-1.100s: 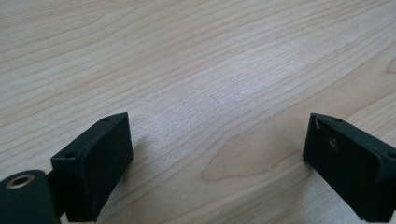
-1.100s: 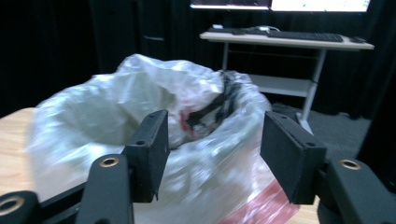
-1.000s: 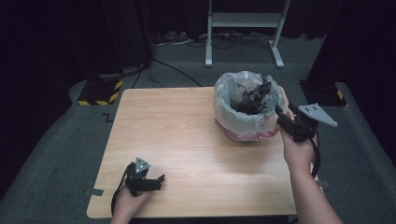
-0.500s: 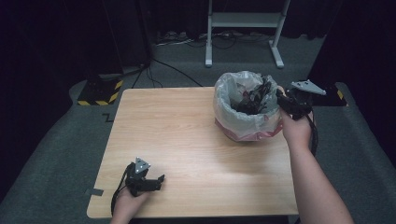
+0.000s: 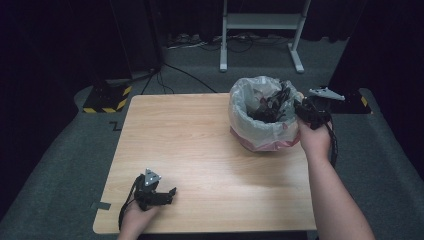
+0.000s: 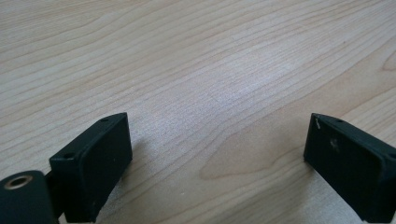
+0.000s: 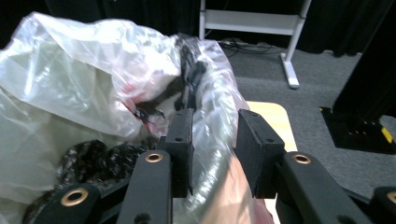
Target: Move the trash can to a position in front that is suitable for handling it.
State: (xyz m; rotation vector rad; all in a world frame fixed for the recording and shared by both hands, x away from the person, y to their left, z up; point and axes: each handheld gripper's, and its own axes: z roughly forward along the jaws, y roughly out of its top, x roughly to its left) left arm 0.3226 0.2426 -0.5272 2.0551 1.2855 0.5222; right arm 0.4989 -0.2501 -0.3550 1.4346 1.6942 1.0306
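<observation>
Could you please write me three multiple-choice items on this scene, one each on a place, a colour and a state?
1. Where on the table does the bin stand?
A. Far right part
B. Near left corner
C. Centre

2. What colour shows below the clear bag lining the bin?
A. Blue
B. Pink
C. Green

3. How does the left gripper stand?
A. Shut on the bag
B. Shut on a cable
C. Open, nothing between the jaws

Answers:
1. A: in the high view the bin stands at the far right, by the right gripper.
2. B: a pink band shows at its base.
3. C: the left gripper view shows bare wood between wide jaws.
</observation>
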